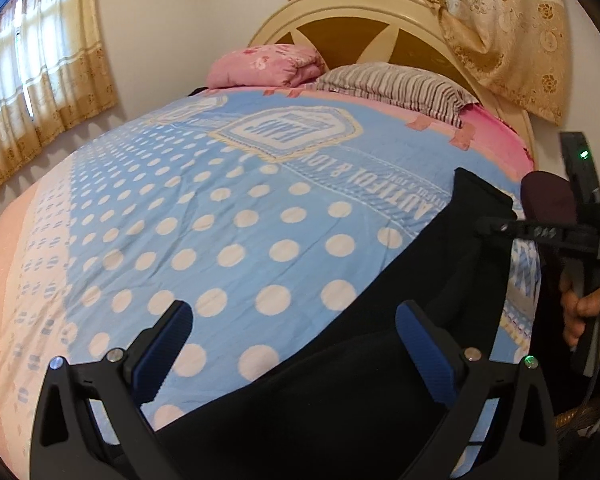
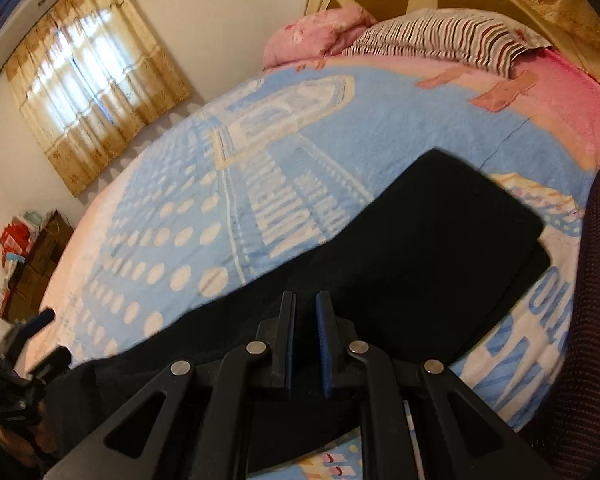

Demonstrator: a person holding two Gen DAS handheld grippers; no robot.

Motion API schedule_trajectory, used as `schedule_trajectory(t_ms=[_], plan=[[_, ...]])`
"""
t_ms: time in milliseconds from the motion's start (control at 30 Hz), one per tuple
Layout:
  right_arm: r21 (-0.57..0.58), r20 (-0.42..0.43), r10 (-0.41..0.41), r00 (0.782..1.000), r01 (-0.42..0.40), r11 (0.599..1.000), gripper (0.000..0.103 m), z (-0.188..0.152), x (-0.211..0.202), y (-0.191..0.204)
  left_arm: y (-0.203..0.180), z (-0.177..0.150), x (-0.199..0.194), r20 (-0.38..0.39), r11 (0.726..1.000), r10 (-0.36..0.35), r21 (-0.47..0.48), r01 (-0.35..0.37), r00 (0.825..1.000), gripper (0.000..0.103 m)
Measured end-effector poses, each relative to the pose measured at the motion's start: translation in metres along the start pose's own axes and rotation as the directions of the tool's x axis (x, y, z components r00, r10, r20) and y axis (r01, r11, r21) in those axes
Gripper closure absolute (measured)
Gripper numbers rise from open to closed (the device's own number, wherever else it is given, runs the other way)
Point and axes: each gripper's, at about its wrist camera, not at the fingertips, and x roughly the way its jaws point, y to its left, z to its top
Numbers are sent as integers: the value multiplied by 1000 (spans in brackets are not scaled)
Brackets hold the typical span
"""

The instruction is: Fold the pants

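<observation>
Black pants (image 2: 420, 248) lying flat on the blue polka-dot bedspread (image 1: 220, 208) near its edge, left gripper (image 1: 296, 344) fingers wide apart above the fabric, right gripper (image 2: 305, 320) fingers nearly together, unclear whether pinching cloth, striped pillow (image 1: 396, 84) by the headboard

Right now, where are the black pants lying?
The black fabric pants lie on the blue polka-dot bedspread at the near edge of the bed, stretching toward the striped pillow, directly ahead of both grippers in both views.
</observation>
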Motion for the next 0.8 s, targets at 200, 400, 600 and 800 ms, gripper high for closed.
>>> schedule_trajectory(t_ms=[200,400,600,800], plan=[[-22,63,-114,991,116,993,93,12,-40,-30,32,-18,-9,-7,993,95,-67,-96,995,0],[-119,-15,-35,999,32,992,93,5,-20,-18,51,-37,-9,-44,972,152,-173,-157,987,0],[-236,-96,54,994,-76,969,93,19,10,6,38,-54,-15,-69,961,188,-194,-198,980,0],[-265,-247,107,963,-173,949,37,30,35,20,39,-74,-24,-76,939,208,-263,-221,975,0]])
